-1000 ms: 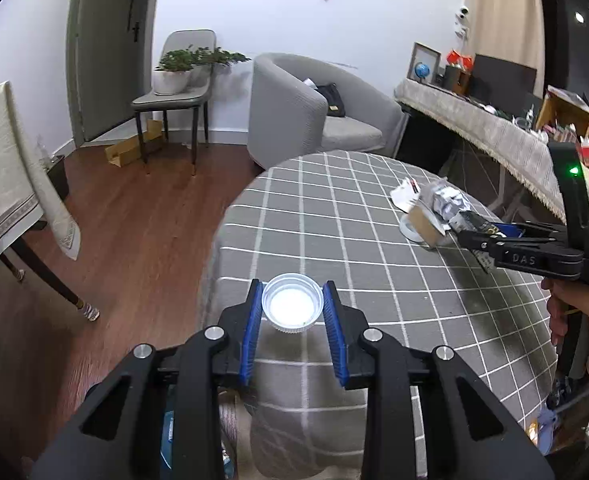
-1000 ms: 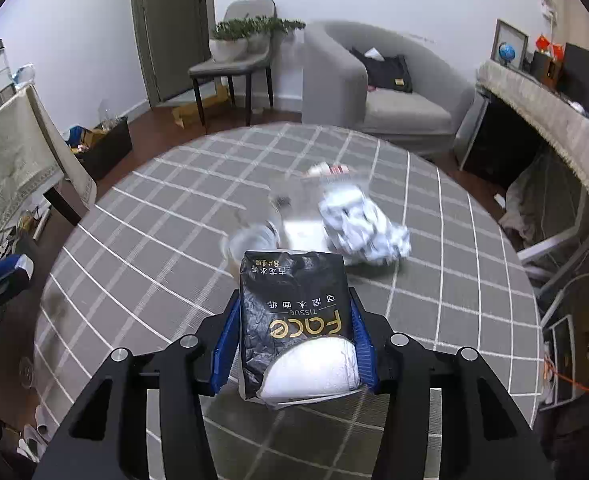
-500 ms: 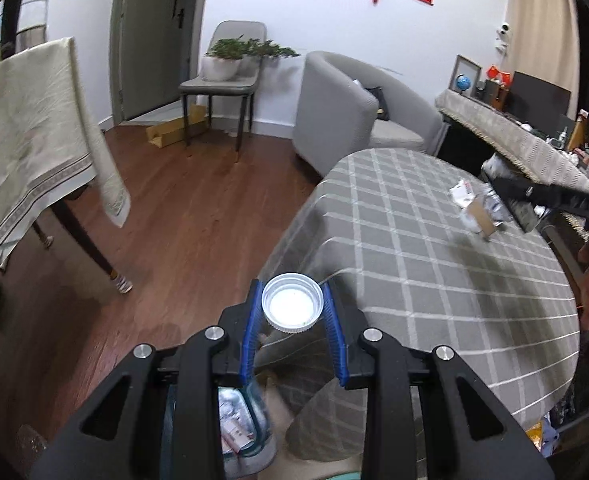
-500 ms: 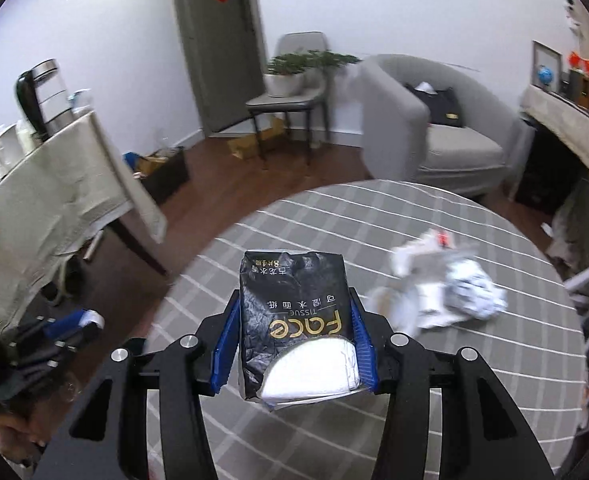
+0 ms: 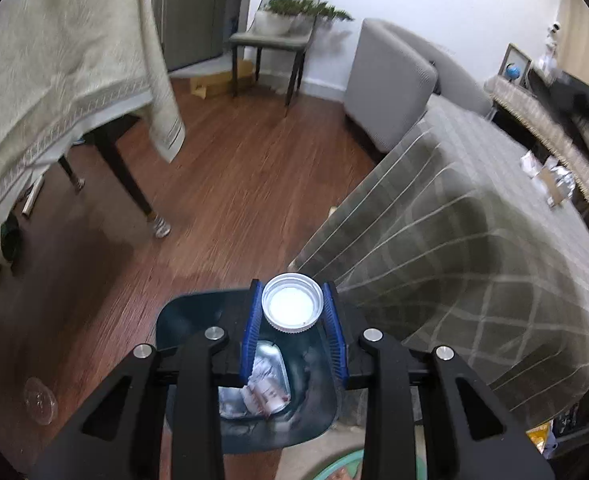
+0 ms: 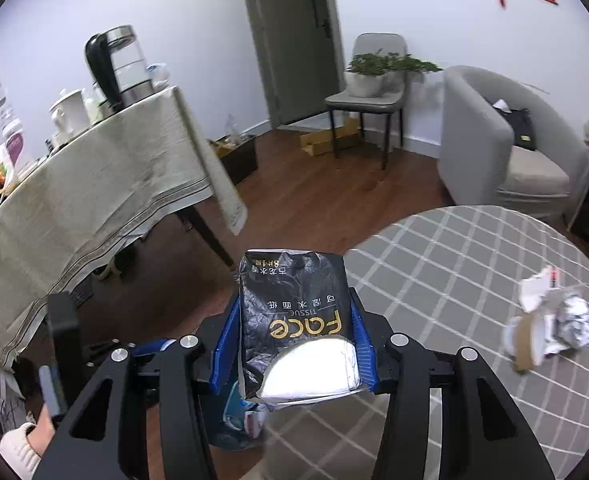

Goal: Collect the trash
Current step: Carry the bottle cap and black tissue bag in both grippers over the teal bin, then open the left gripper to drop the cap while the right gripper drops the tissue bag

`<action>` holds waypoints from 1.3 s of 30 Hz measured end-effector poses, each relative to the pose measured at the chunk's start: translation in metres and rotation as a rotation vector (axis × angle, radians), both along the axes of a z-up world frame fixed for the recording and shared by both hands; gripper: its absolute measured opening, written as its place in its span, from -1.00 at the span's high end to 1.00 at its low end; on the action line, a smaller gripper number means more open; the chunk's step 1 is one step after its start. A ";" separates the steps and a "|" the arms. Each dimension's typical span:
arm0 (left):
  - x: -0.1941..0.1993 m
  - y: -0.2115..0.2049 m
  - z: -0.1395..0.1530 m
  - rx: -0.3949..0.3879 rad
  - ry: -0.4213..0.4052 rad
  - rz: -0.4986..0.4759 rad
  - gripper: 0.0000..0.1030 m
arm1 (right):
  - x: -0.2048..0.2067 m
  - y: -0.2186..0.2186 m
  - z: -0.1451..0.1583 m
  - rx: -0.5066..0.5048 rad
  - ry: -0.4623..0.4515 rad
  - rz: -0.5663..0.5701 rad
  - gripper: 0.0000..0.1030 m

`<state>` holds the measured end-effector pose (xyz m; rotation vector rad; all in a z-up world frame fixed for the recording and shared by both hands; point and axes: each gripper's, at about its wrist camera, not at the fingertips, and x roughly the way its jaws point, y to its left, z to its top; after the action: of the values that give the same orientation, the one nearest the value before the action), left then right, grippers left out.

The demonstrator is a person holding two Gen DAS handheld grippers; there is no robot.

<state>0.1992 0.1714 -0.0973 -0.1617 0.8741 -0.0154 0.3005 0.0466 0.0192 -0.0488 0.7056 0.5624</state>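
Note:
My left gripper [image 5: 293, 316] is shut on a white plastic lid [image 5: 292, 305] and holds it over a dark blue trash bin [image 5: 182, 312] on the floor; the bin holds crumpled wrappers [image 5: 268, 384]. My right gripper [image 6: 294, 340] is shut on a black tissue pack [image 6: 294, 312] above the edge of the round checked table [image 6: 434, 264]. The bin [image 6: 234, 420] shows below it, partly hidden. More trash [image 6: 550, 324], foil and paper, lies on the table at right; in the left wrist view it [image 5: 550, 180] is far off.
A side table with a beige cloth [image 6: 94, 184] carries a kettle [image 6: 118, 64] at left. A grey armchair [image 6: 494, 148] and a chair with a plant [image 6: 370, 80] stand behind. A clear cup [image 5: 40, 400] lies on the wood floor.
Both grippers have swung left off the table toward the floor bin. The left one now hangs over the bin with the lid. The right still holds the tissue pack.

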 end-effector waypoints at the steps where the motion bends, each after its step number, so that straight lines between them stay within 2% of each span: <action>1: 0.000 0.003 -0.006 0.002 0.016 0.001 0.37 | -0.001 0.005 0.000 -0.002 0.003 0.008 0.02; 12: -0.002 0.026 -0.060 -0.083 0.171 -0.002 0.37 | -0.005 0.069 -0.018 -0.055 0.052 0.112 0.02; 24: -0.010 0.029 -0.122 -0.085 0.364 -0.049 0.35 | 0.002 0.125 -0.058 -0.114 0.150 0.185 0.02; 25: -0.010 0.030 -0.125 -0.088 0.371 -0.051 0.29 | 0.002 0.130 -0.063 -0.122 0.161 0.192 0.02; 26: -0.012 0.031 -0.128 -0.094 0.376 -0.054 0.20 | 0.002 0.133 -0.066 -0.128 0.166 0.194 0.02; 30: -0.018 0.036 -0.131 -0.103 0.381 -0.056 0.04 | 0.004 0.147 -0.081 -0.161 0.190 0.204 0.02; 32: -0.020 0.041 -0.130 -0.107 0.375 -0.052 -0.14 | 0.004 0.152 -0.088 -0.173 0.202 0.207 0.02; 35: -0.026 0.049 -0.124 -0.101 0.352 -0.038 -0.29 | 0.006 0.160 -0.098 -0.188 0.220 0.212 0.02; 39: -0.035 0.065 -0.105 -0.105 0.276 -0.006 -0.42 | 0.008 0.169 -0.114 -0.205 0.247 0.215 0.02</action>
<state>0.1640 0.2366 -0.2026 -0.2640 1.1502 -0.0450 0.3090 0.2153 -0.0946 -0.2522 1.0051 0.7074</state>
